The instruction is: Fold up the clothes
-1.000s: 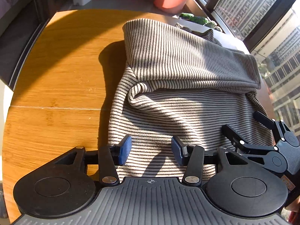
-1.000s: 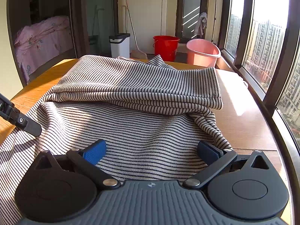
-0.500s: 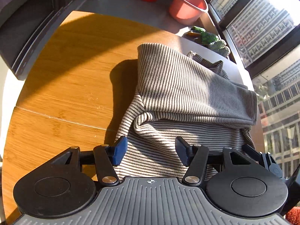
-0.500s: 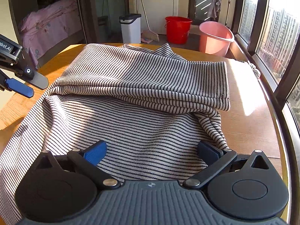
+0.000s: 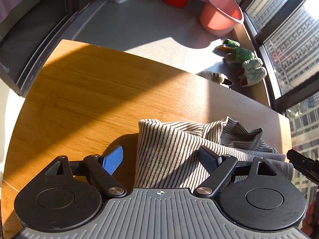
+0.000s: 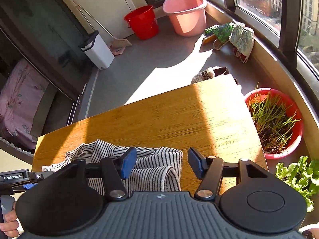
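Two claws above a striped garment
Left claw [image 5: 159, 159] and right claw [image 6: 162, 162] both gape apart over the black-and-white striped knit cloth [image 5: 171, 149] on the wooden bench [image 5: 89, 99].

Garment [image 5: 175, 151]: on the surface [image 5: 95, 103], at its near edge, bunched under both cameras.
Left hand-held gripper [image 5: 159, 159]: above the garment's left edge, one finger over bare surface, the other over cloth.
Right hand-held gripper [image 6: 161, 164]: above the garment's right edge, to the right of the left one.
Floor behind the surface: two buckets [image 6: 185, 13] side by side, bin [image 6: 97, 49] left of them.
Slippers [image 6: 237, 37]: along the window side.
Plant tub [image 6: 277, 121]: right of the surface.
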`<state>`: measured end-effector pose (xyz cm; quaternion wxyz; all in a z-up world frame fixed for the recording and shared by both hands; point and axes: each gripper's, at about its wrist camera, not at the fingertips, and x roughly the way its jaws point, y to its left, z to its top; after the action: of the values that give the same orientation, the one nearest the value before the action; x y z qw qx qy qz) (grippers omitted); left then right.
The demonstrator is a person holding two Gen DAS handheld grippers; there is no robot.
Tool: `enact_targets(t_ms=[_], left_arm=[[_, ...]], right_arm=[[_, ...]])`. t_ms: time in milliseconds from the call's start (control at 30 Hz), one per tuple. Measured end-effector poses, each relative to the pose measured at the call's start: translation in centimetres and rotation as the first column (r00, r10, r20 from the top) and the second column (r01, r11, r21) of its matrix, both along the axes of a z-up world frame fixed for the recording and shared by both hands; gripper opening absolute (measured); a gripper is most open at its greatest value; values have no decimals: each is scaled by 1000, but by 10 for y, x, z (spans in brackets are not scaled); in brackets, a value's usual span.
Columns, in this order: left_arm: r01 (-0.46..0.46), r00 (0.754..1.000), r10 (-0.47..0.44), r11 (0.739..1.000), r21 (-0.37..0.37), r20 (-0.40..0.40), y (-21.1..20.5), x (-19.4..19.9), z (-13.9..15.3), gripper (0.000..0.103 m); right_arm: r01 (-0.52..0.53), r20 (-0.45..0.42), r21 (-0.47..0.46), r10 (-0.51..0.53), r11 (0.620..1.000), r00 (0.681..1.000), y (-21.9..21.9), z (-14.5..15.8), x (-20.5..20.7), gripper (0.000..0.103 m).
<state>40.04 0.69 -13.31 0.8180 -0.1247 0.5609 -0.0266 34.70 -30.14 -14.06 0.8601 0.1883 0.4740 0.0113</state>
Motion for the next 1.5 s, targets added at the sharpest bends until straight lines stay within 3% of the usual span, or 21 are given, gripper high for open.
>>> enact_targets(t_ms=[67, 167, 267, 367, 467, 533, 600, 800, 933, 1033, 1200, 1400, 1500], left_arm=[[-2, 1000, 2, 1000, 1, -5, -1, 2, -4, 84], [-4, 1000, 4, 1000, -2, -10, -2, 4, -9, 84], [-6, 1000, 6, 1000, -6, -16, -4, 6, -14, 82], [45, 999, -45, 999, -1, 31, -8, 4, -8, 65], [75, 993, -72, 997, -26, 89, -5, 1, 11, 50], [95, 988, -89, 995, -41, 127, -4, -2, 24, 35], [116, 981, -105, 992, -55, 165, -2, -4, 36, 29], [182, 948, -149, 979, -94, 280, 3, -12, 75, 27], [191, 957, -156, 973, -130, 243, 29, -72, 85, 27], [227, 961, -201, 965, -129, 193, 50, -122, 71, 27], [225, 974, -226, 972, -66, -7, 63, -183, 25, 20], [239, 969, -237, 970, -32, 71, 51, -180, 34, 20], [245, 964, -242, 969, -16, 114, 45, -178, 40, 39]], right_arm=[[20, -2, -46, -20, 999, 1000, 5, -8, 4, 58], [27, -28, -19, -28, 999, 999, 9, -14, 6, 74], [-13, -30, -7, 13, 1000, 999, 17, -16, 4, 74], [-74, 6, -43, 74, 996, 997, 30, -16, 4, 61], [-98, 28, -88, 101, 991, 994, 40, -16, 11, 32], [-107, 34, -98, 110, 989, 993, 45, -13, 16, 28], [-134, 64, -85, 140, 987, 988, 44, 5, 2, 26], [-220, 157, -50, 225, 974, 962, 44, 59, -39, 23], [-277, 220, -31, 277, 960, 935, 44, 96, -66, 22], [-275, 189, -52, 280, 960, 941, 45, 88, -83, 22], [-272, 136, -87, 282, 958, 950, 46, 73, -112, 22], [-271, 72, -129, 281, 954, 957, 48, 56, -146, 22], [-271, 40, -150, 279, 951, 959, 49, 47, -163, 22]])
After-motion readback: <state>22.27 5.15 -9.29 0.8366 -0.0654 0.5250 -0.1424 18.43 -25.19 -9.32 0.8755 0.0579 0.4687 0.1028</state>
